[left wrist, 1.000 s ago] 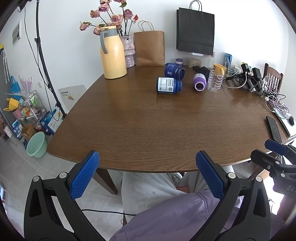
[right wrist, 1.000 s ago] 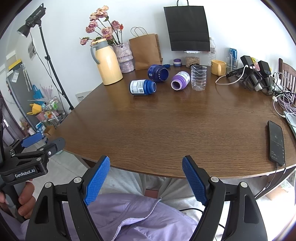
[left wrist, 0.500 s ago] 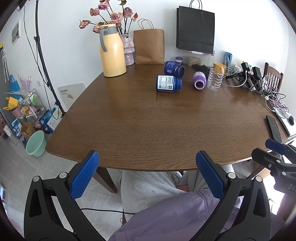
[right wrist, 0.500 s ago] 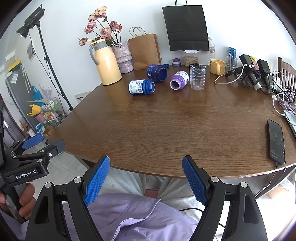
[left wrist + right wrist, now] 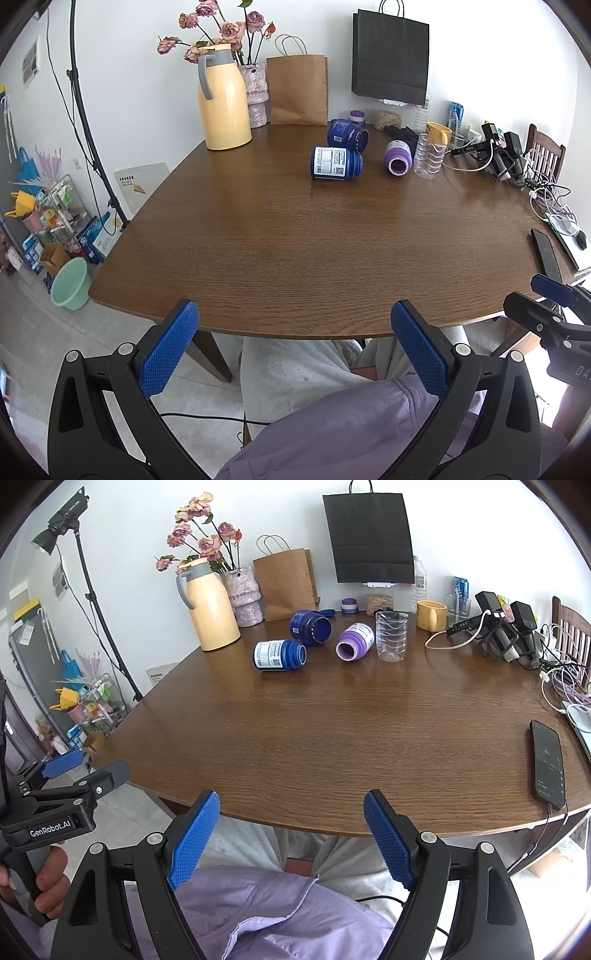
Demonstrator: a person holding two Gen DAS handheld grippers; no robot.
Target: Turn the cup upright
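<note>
Both tongs (image 5: 293,349) (image 5: 291,840) gape empty; upper-centre, that purple plastic cup (image 5: 354,642) lying sideways looks light, slippery — grip mid-body.

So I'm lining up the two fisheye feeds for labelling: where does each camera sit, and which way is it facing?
Left wrist: on the left hand-held gripper, below the table's near edge, facing across it to the bottles; open blue fingers, the person's lap and the right hand-held gripper at far right show.
Right wrist: on the right hand-held gripper, facing the same way; open fingers, lap, and the left one in a hand show.
Shared: the blue bottle, purple bottle, clear cup, yellow jug.
</note>
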